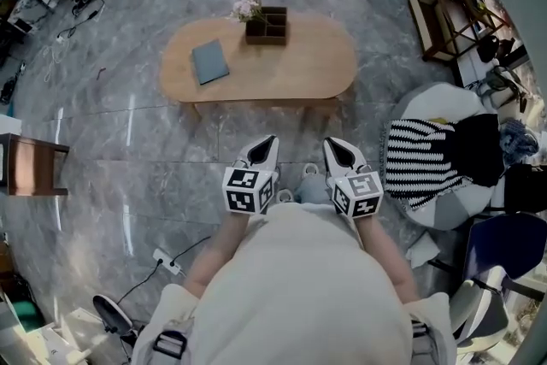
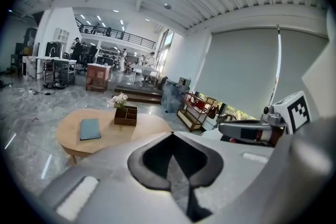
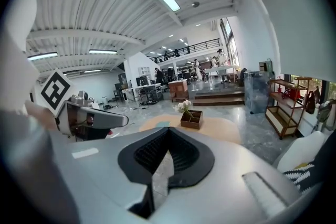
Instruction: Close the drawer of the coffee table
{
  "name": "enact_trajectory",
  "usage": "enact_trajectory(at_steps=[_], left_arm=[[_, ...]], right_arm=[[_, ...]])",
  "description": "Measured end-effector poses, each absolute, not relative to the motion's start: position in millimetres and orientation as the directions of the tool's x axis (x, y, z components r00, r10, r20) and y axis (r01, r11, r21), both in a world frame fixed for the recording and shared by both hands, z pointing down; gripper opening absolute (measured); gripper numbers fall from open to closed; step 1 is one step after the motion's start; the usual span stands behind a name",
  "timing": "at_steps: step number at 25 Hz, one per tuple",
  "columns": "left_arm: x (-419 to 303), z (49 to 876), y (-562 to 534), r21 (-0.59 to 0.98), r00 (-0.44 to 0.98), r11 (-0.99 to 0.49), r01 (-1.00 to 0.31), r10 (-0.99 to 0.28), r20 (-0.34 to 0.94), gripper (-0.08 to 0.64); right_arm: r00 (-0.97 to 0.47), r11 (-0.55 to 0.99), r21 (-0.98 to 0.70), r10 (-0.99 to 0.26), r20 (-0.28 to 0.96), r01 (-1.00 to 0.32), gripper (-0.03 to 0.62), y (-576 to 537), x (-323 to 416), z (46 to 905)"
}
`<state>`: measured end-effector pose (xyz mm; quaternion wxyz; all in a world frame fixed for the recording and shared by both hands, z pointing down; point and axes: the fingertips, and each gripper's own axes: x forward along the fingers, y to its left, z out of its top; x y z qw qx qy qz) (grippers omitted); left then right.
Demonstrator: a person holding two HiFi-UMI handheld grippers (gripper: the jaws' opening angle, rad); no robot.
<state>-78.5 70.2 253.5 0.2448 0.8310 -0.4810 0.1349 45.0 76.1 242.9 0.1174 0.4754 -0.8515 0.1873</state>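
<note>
The oval wooden coffee table (image 1: 316, 64) stands on the marble floor ahead of me, a good step beyond both grippers. On it lie a teal book (image 1: 209, 61) and a wooden organiser box (image 1: 267, 26) with pale flowers. From above, no drawer shows sticking out of the table's near side. My left gripper (image 1: 267, 141) and right gripper (image 1: 332, 144) are held side by side in front of my body, both shut and empty, pointing at the table. The left gripper view shows its shut tips (image 2: 171, 135) with the table (image 2: 68, 136) beyond. The right gripper (image 3: 168, 130) likewise faces the table (image 3: 223, 128).
An armchair draped with striped cloth (image 1: 432, 162) stands close at my right. A wooden shelf (image 1: 449, 8) is at the far right, a brown stool (image 1: 30, 167) at the left. A power strip with its cable (image 1: 167, 261) lies on the floor by my left foot.
</note>
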Motion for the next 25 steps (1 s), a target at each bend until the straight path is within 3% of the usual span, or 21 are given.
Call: enact_trajectory(at_steps=[25], left_arm=[[-89.7, 254.2, 75.4, 0.296, 0.509, -0.416, -0.860, -0.744, 0.432, 0.000]], right_arm=[[-0.516, 0.484, -0.182, -0.783, 0.348, -0.856, -0.002, 77.0, 23.7, 227.9]])
